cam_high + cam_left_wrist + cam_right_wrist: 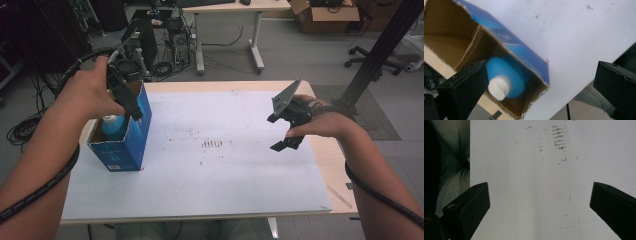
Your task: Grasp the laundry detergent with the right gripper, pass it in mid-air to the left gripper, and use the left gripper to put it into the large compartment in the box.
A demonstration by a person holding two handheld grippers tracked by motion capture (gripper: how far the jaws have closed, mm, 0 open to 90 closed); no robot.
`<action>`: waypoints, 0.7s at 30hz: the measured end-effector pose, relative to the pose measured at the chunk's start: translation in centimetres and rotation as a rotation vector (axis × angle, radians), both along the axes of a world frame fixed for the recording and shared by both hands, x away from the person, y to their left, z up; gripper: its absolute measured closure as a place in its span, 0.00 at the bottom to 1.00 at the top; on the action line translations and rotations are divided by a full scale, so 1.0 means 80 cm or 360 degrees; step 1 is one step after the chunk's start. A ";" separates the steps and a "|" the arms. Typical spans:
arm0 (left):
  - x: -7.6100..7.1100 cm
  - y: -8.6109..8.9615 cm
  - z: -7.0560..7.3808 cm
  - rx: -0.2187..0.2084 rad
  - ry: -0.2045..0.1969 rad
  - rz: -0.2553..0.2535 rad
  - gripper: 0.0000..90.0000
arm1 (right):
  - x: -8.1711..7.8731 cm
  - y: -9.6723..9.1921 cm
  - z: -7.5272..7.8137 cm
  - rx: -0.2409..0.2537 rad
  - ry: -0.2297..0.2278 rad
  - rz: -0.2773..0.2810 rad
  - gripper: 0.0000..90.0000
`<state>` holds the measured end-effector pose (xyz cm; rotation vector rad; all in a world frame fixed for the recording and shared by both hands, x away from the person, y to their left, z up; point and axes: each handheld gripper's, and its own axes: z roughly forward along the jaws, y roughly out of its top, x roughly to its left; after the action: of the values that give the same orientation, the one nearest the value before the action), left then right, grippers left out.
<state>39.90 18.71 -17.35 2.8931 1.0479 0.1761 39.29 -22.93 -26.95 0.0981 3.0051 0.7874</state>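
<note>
Your left gripper [131, 106] hangs jaws wide, nothing between them, just above the blue carton [125, 145]. The blue bottle [507, 76], white cap up, stands inside it. Your right gripper [285, 131] hovers released over the white tabletop [210, 185].

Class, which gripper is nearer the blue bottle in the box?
Left. The left gripper hovers right above the bottle; the right gripper hangs far across the table.

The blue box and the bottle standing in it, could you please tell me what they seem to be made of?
Blue box: cardboard, apparently; brown raw inside, torn fibrous edges, glossy blue print outside. Bottle: probably plastic; smooth matte blue body, white cap.
</note>
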 end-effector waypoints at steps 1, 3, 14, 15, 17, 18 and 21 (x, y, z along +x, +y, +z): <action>0.001 -0.002 0.001 -0.0003 0.0011 -0.0041 0.00 | 0.000 0.001 0.001 -0.0002 0.0000 0.0003 0.03; 0.001 -0.007 0.002 -0.0032 0.0027 -0.0127 0.00 | 0.000 0.001 0.002 -0.0012 0.0001 0.0005 0.03; -0.003 -0.036 0.008 -0.0109 0.0026 -0.0487 0.00 | 0.002 0.009 0.009 -0.0054 0.0000 0.0033 0.03; -0.003 -0.038 0.008 -0.0097 0.0021 -0.0498 0.00 | 0.002 0.010 0.010 -0.0064 0.0001 0.0034 0.03; -0.002 -0.041 0.008 -0.0099 0.0022 -0.0513 0.00 | 0.002 0.012 0.012 -0.0079 0.0002 0.0042 0.03; -0.002 -0.043 0.008 -0.0090 0.0024 -0.0534 0.00 | 0.002 0.013 0.014 -0.0088 0.0004 0.0043 0.03; -0.002 -0.050 0.005 -0.0075 0.0048 -0.0617 0.00 | 0.002 0.016 0.017 -0.0133 0.0012 0.0046 0.03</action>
<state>39.70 14.74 -16.97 2.9900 0.4678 0.0859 39.44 -21.68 -25.62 0.0560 3.0480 0.6638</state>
